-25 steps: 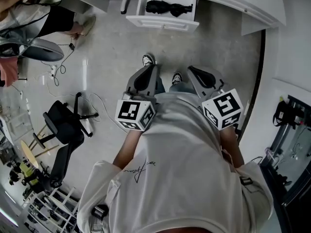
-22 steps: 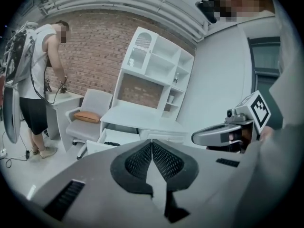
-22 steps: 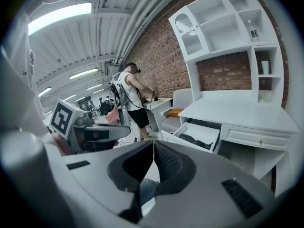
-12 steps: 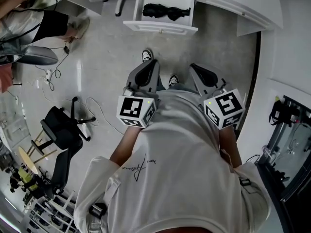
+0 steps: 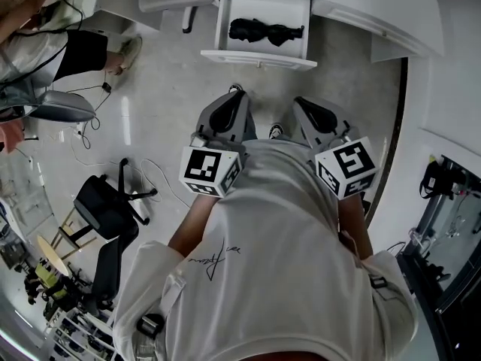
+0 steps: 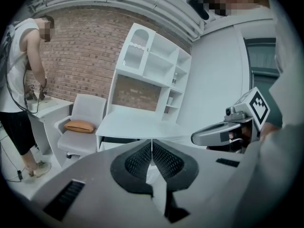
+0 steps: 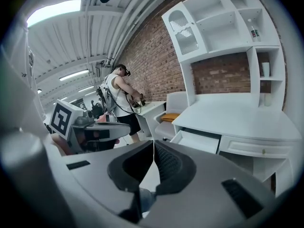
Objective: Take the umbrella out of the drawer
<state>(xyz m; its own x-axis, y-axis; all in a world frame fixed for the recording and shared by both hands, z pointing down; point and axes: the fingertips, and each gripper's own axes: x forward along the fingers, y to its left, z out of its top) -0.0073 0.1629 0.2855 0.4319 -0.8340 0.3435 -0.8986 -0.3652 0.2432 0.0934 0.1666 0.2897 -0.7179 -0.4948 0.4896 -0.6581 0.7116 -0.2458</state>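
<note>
Lying in one open drawer (image 5: 259, 56) of the white table (image 5: 361, 6), one black umbrella (image 5: 265, 31) is seen, two tongs held apart from it, left tongs (image 6: 152, 144) and right tongs (image 7: 154, 146) each pressed together, nothing clamped, one black chair (image 5: 105, 209) aside.

Black office chair (image 5: 101, 201) on grey floor (image 5: 173, 89), orange cushion (image 6: 80, 126) on white chair (image 6: 91, 109)

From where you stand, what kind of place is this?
Probably a lab or studio set up as a home office: white desk with an open drawer, brick wall, loose cables on the floor.
</note>
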